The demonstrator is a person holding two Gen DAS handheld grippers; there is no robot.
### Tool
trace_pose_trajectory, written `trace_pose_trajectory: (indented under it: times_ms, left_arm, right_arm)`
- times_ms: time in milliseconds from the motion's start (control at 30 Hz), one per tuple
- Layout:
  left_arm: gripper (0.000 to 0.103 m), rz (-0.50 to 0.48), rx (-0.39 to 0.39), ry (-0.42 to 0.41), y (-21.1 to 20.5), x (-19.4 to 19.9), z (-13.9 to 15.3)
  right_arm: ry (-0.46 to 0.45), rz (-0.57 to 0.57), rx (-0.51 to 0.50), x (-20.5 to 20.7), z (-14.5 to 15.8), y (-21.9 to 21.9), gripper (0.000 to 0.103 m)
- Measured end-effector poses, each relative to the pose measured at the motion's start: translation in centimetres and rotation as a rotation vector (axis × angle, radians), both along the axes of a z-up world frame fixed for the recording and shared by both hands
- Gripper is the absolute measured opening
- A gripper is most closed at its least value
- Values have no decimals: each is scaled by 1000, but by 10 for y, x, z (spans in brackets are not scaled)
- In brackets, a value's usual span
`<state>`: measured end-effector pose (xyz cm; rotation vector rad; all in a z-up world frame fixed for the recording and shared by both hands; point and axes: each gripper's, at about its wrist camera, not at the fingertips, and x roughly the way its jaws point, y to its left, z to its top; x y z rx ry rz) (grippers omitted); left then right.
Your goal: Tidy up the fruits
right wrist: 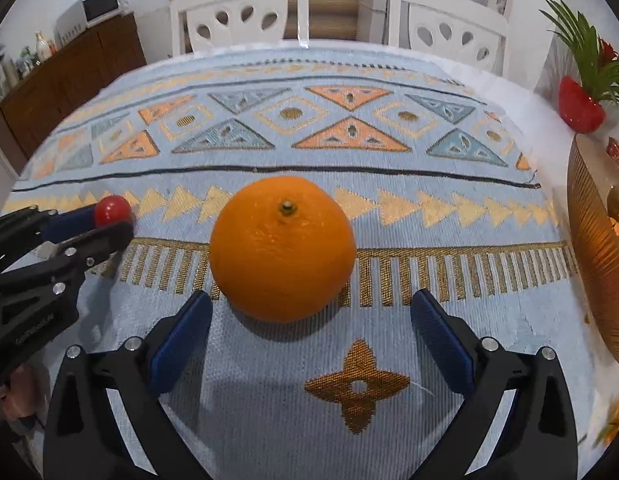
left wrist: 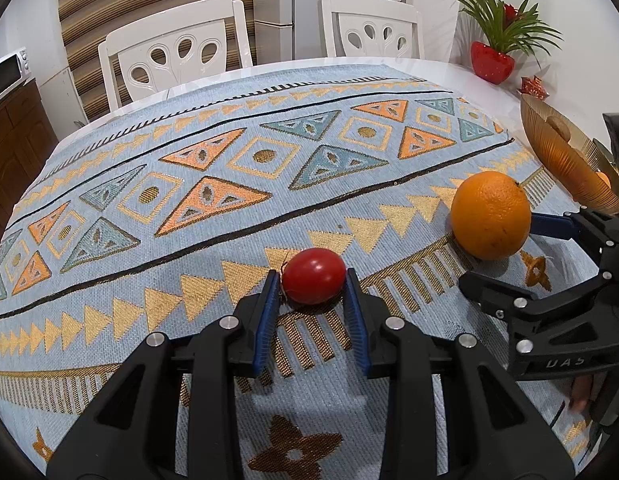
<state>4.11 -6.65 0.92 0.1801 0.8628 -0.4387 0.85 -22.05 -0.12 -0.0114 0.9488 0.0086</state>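
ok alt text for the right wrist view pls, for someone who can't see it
An orange sits on a patterned blue tablecloth just ahead of the open right gripper, untouched. At far left the left gripper has a small red tomato between its fingers; an amber bowl shows at right.

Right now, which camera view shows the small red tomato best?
The left wrist view: the tomato sits large and sharp between the left gripper jaws. In the right wrist view it is small, at the far left edge, partly hidden by the jaws.
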Motion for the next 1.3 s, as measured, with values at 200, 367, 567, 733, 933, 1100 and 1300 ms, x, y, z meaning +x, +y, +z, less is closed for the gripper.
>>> trace_pose_trajectory:
  times_ms: [200, 367, 567, 733, 933, 1100, 1300]
  left_arm:
    - [33, 0, -6, 2, 1, 1, 0]
    - [33, 1, -8, 4, 1, 1, 0]
    - [33, 2, -21, 4, 3, -1, 0]
    - [33, 2, -25, 5, 3, -1, 1]
    - [33, 2, -19, 4, 2, -3, 1]
    - [33, 1, -18, 2, 1, -4, 1]
    - [33, 1, -17, 3, 1, -4, 1]
  right_arm:
    - [-11, 1, -4, -3, -1, 1, 98]
    - [-11, 2, -7, -2, -1, 0, 98]
    - [-11, 2, -7, -2, -1, 0, 98]
    - [-11, 2, -7, -2, -1, 0, 98]
    - [-11, 2, -7, -2, -1, 0, 98]
    - [-11, 2, -7, -2, -1, 0, 98]
    - [-11, 2, -7, -2, -1, 0, 98]
